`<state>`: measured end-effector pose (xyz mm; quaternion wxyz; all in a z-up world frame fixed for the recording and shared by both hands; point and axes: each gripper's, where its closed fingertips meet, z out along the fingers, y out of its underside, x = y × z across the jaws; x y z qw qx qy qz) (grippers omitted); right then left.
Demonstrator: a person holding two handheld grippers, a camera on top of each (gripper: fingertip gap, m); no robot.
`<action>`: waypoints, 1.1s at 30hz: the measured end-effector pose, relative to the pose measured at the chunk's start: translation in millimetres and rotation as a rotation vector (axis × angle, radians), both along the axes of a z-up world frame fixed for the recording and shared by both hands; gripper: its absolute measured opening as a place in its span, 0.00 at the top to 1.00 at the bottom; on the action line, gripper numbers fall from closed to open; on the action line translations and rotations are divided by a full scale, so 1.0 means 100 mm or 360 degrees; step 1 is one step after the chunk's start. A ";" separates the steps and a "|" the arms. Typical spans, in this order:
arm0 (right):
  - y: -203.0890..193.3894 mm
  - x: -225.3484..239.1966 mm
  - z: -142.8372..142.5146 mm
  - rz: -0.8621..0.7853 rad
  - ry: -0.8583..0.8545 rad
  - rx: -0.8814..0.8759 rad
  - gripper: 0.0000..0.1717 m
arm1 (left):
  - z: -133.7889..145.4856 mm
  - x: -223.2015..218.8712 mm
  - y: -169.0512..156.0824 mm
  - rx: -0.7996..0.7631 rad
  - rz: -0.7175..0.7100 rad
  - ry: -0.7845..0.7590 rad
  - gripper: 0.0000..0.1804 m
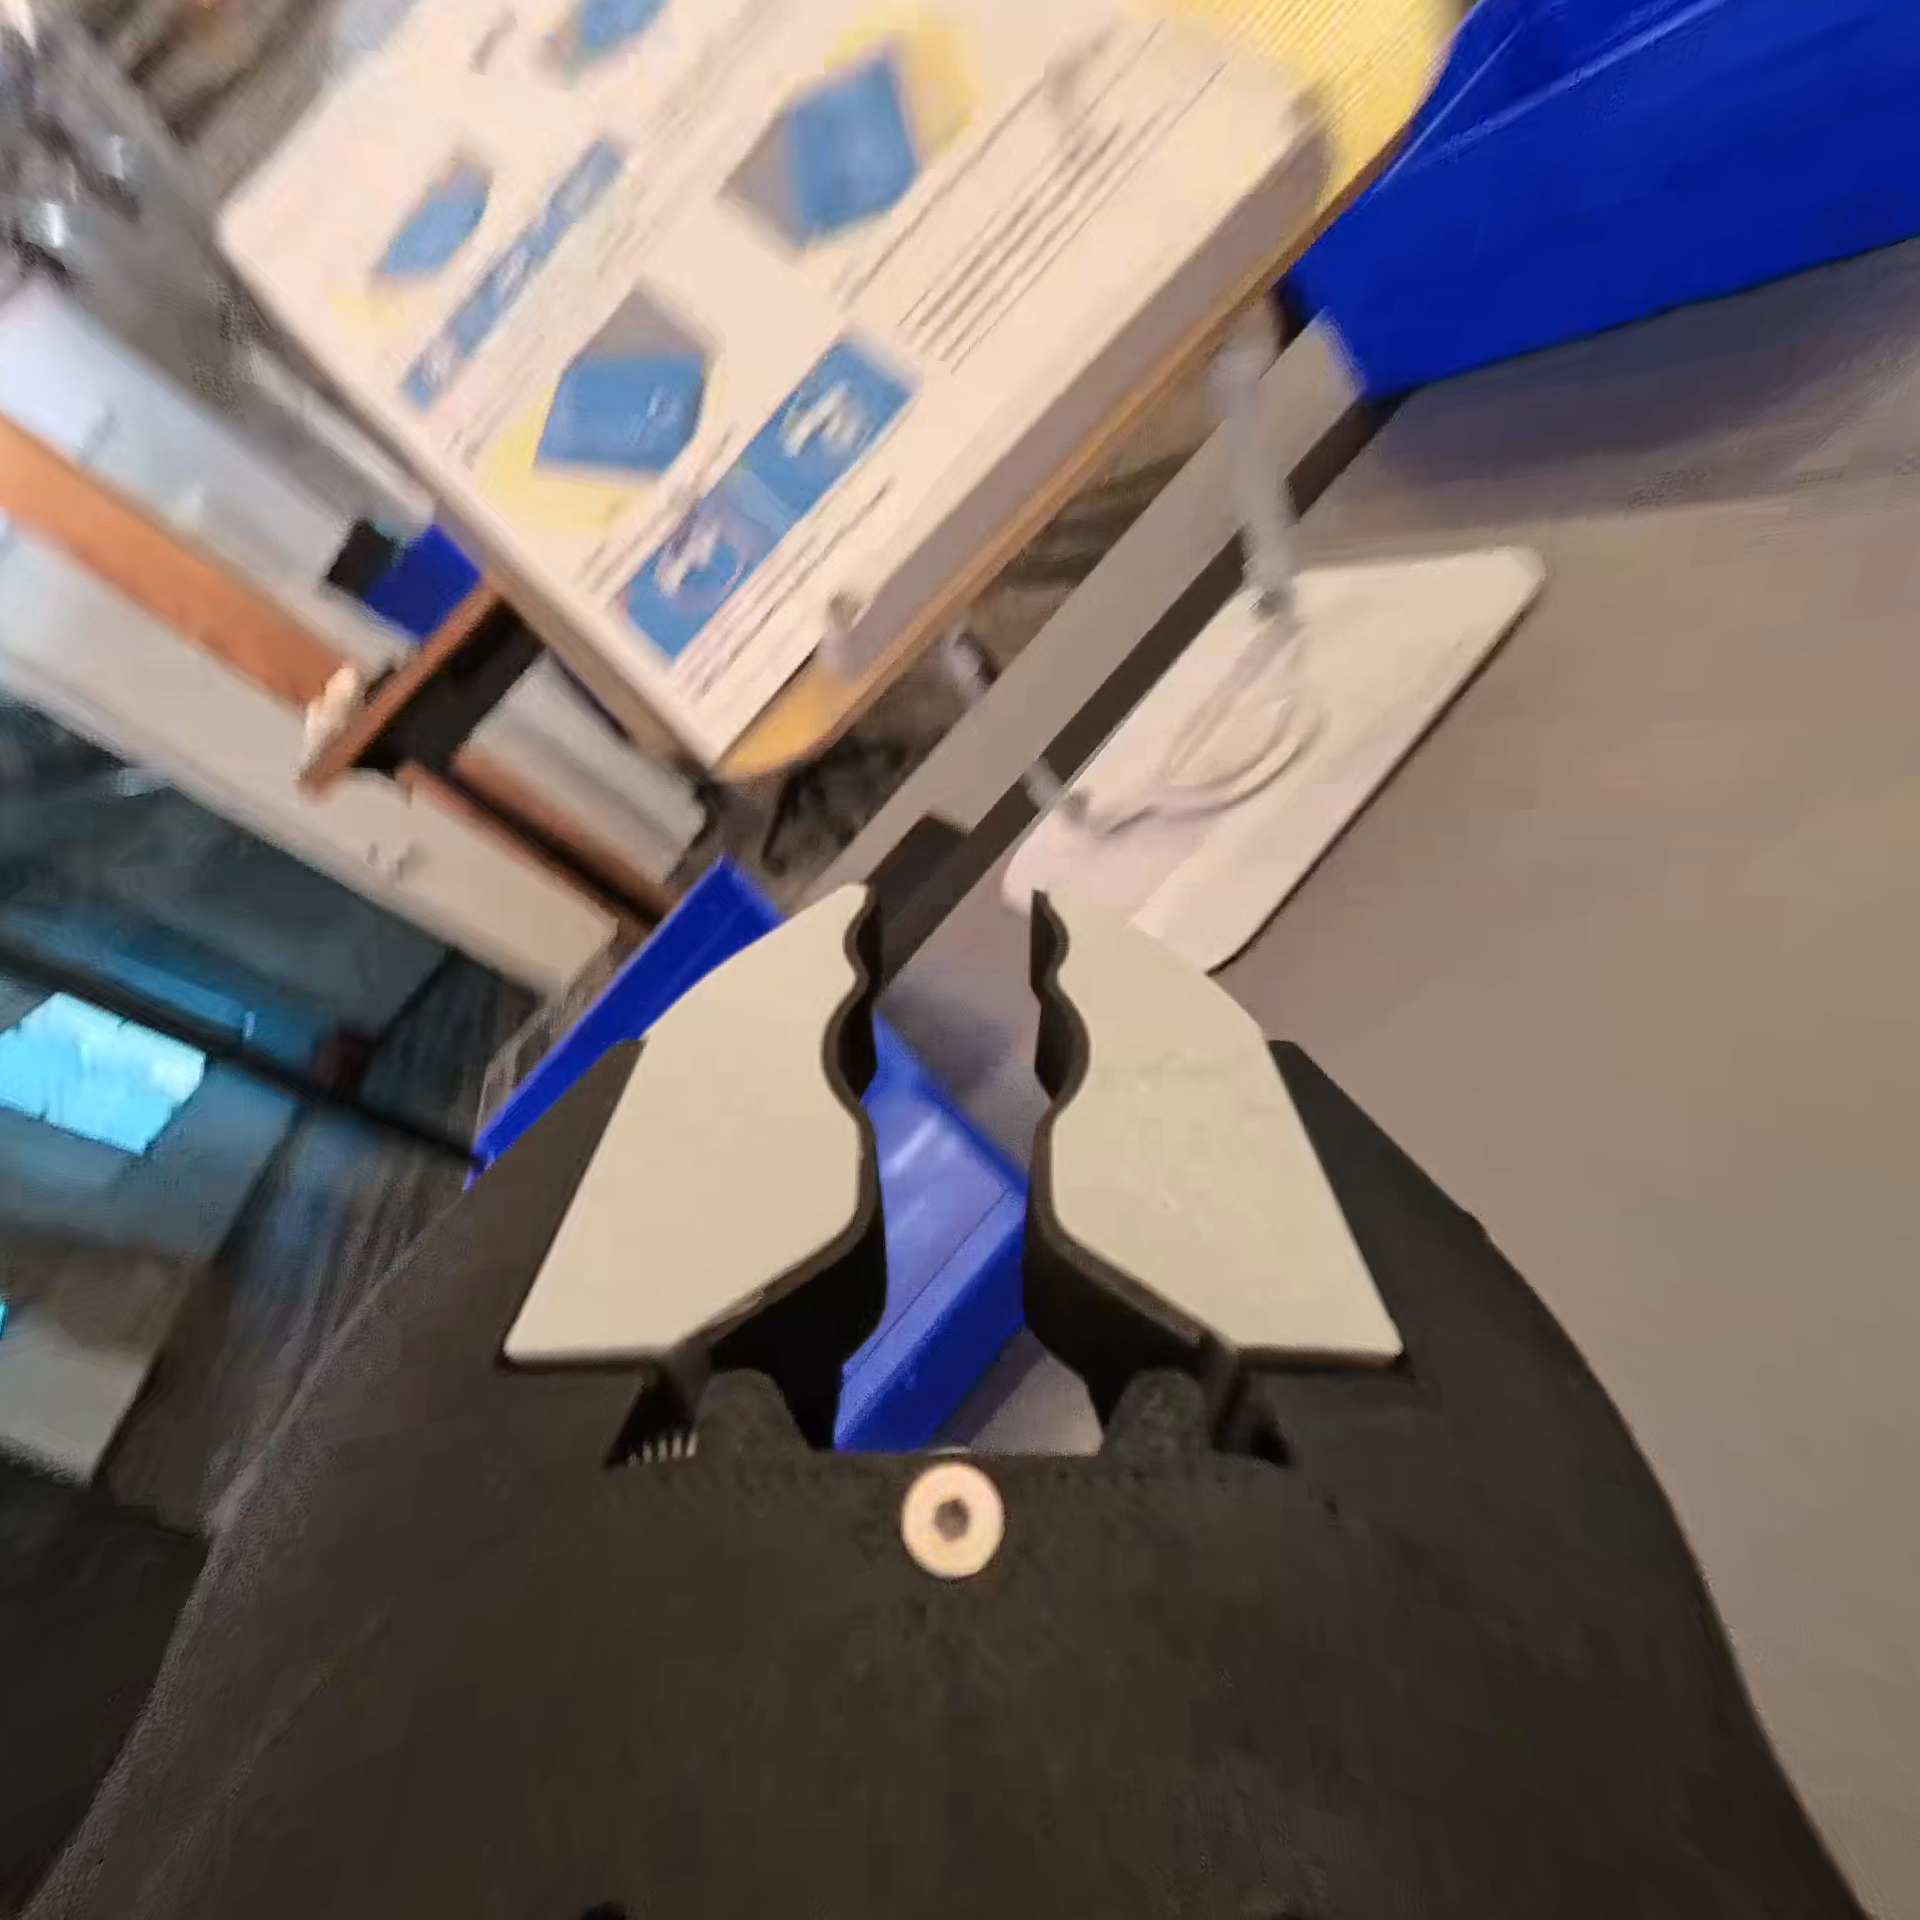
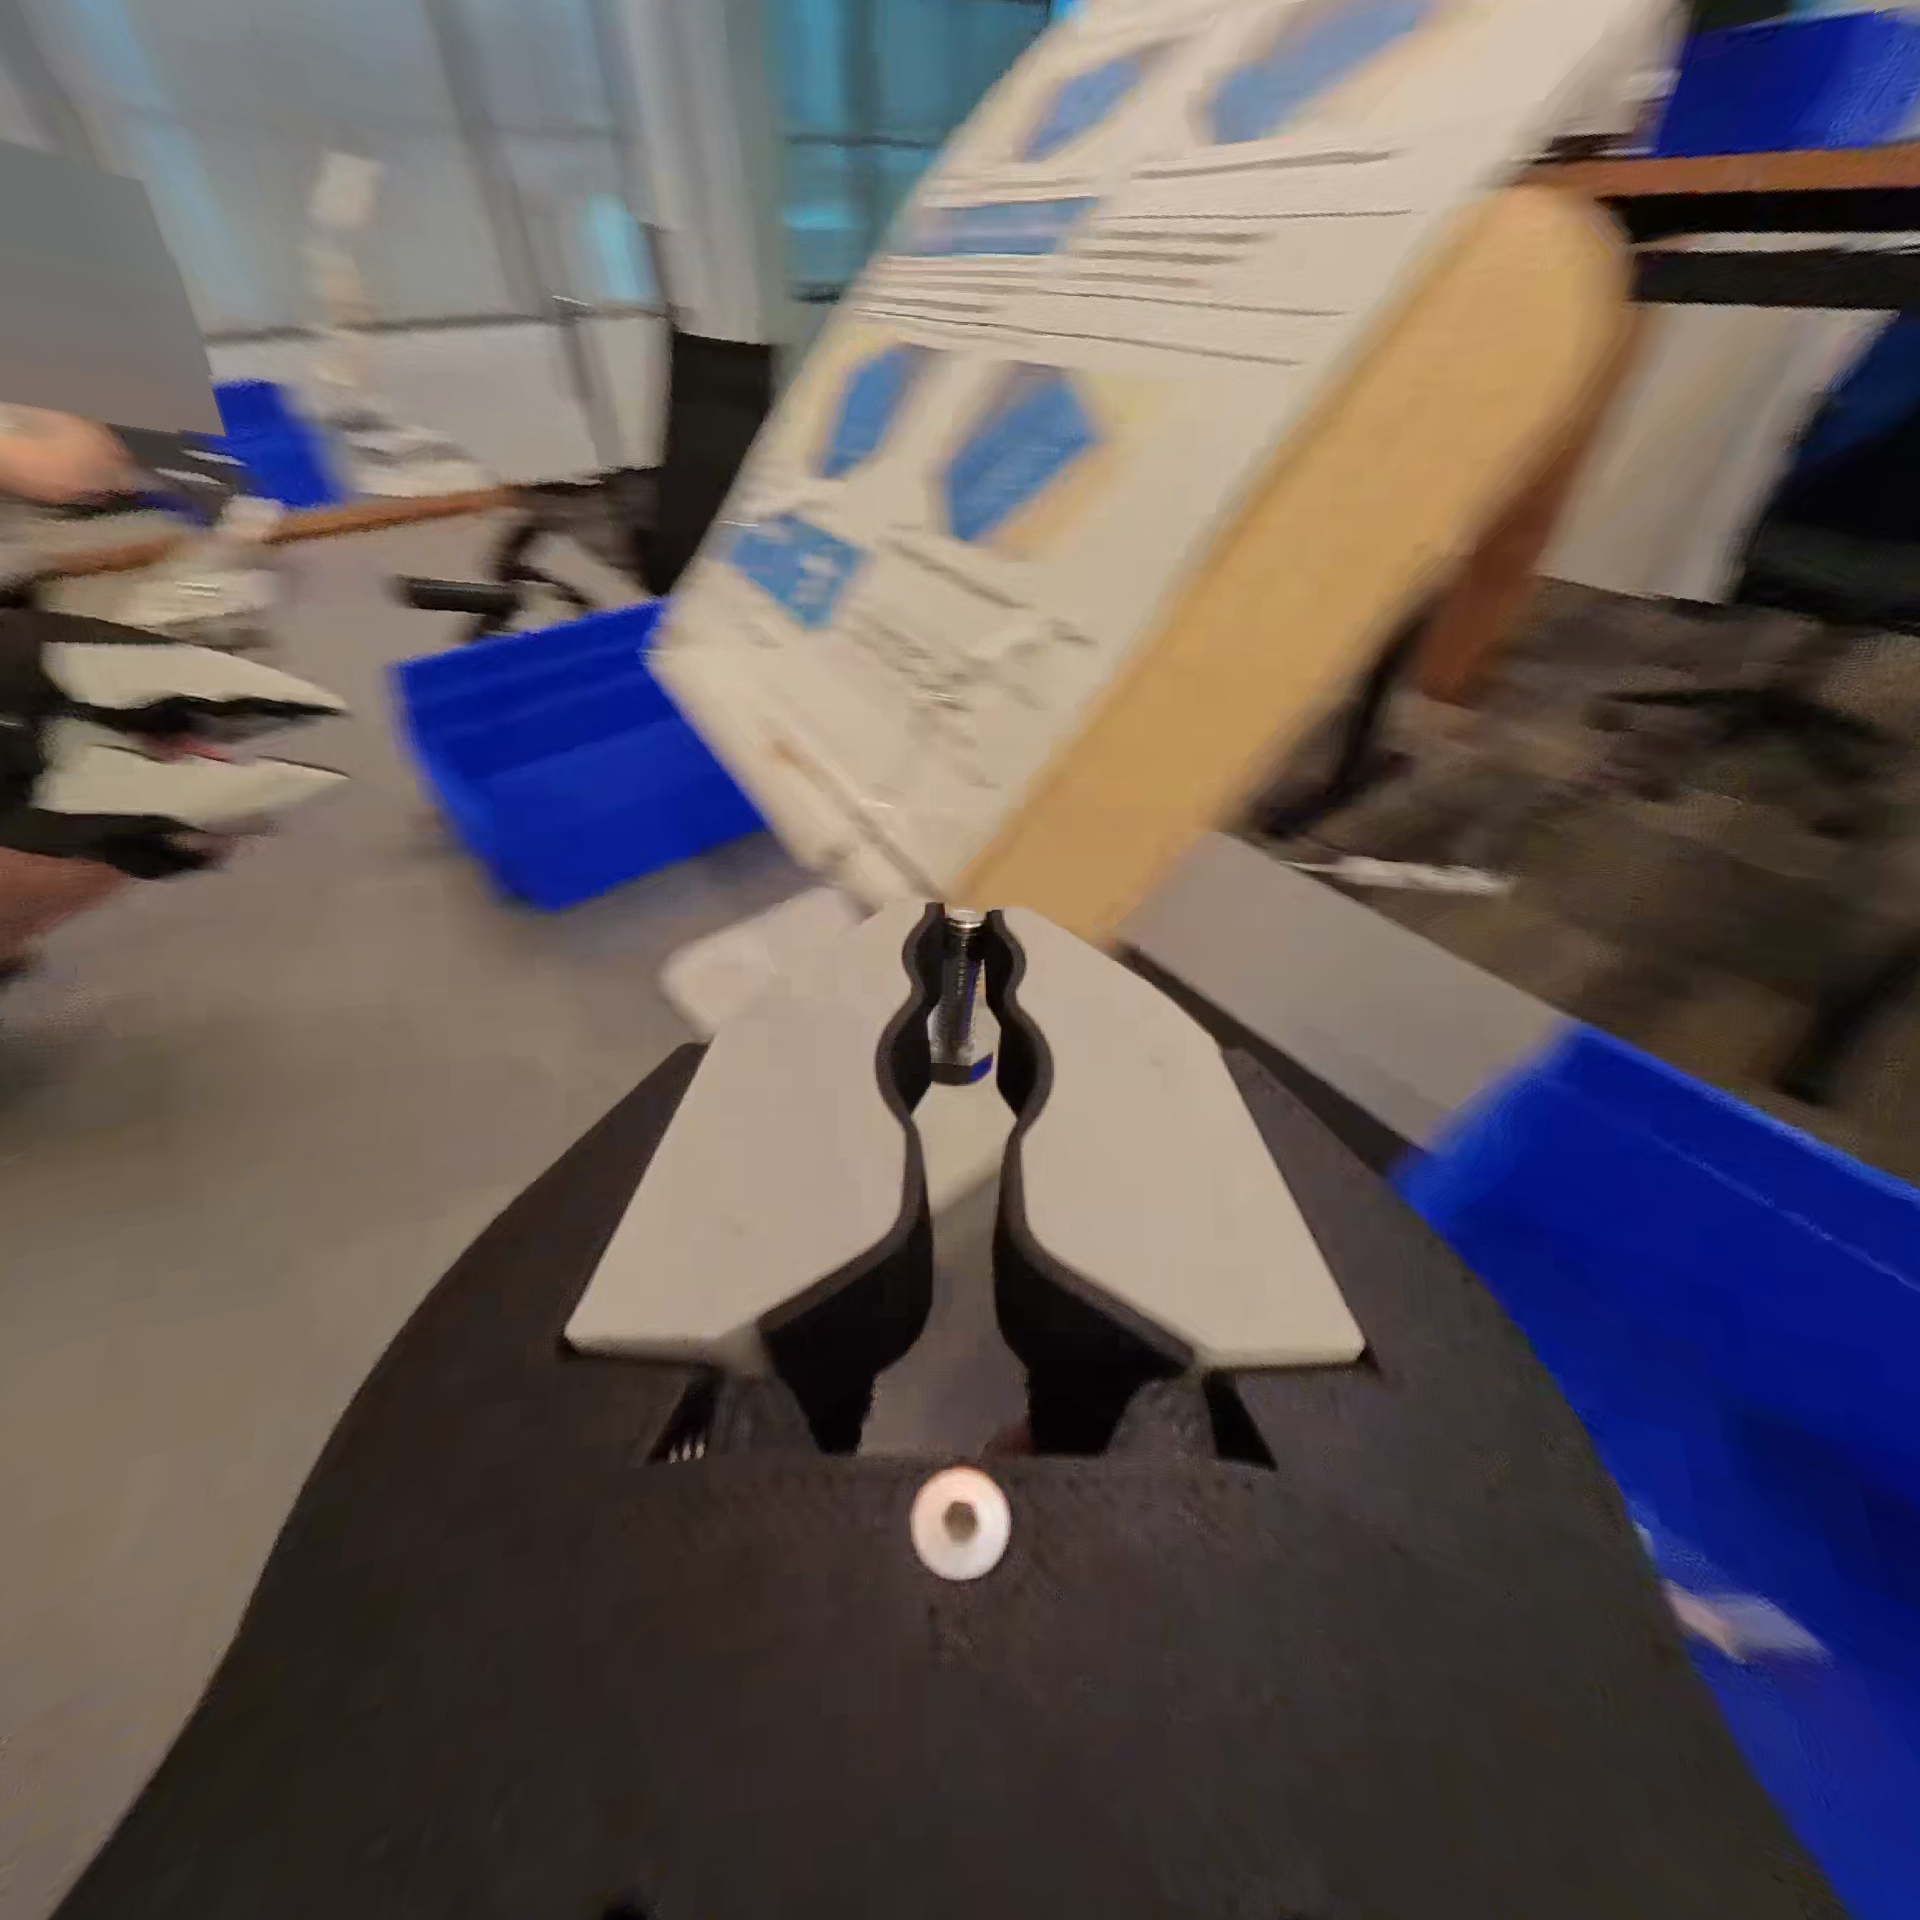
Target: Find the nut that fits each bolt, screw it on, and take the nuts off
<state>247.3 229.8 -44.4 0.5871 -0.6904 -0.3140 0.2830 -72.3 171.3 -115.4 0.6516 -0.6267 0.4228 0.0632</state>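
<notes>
A: What can be made out at the right gripper [image 2: 961, 935]?

B: Its fingers are nearly closed on a silver bolt [image 2: 958, 1003]. The threaded shaft runs along the slot between the pads, hex head toward the camera, tip at the fingertips. The pads press the shaft near the tip; lower down the wavy profile leaves dark hollows on either side.

A: Any nut on it?

B: Can't tell — the tip is small and backed by a blurred board [image 2: 1091, 436].

A: And the left gripper [image 1: 956, 914]?

B: Open, a clear gap between the fingers, nothing in it. Through the gap only a blue bin [image 1: 935, 1195] and the grey table [image 1: 1662, 935] show. In the right wrist view the same gripper sits at the far left edge, cut off and smeared.

A: What else is hard to read?

B: Almost everything beyond the fingers — both views are motion-blurred. The board, a white printed sheet with blue shapes on a tan backing, stands on the table. A white mat [image 1: 1351, 707] lies past the left fingertips, with pale marks that can't be made out. A second bin [image 2: 1714, 1351] is cut off at the right edge of the right view, its contents unseen.

A: Loose nuts?

B: None can be picked out through the blur.
</notes>
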 end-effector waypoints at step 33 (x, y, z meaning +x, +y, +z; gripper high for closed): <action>0.77 1.65 -1.82 -0.0624 -0.0893 -0.0848 0.88 | -1.52 -1.63 1.62 -0.1747 0.1150 0.0078 0.81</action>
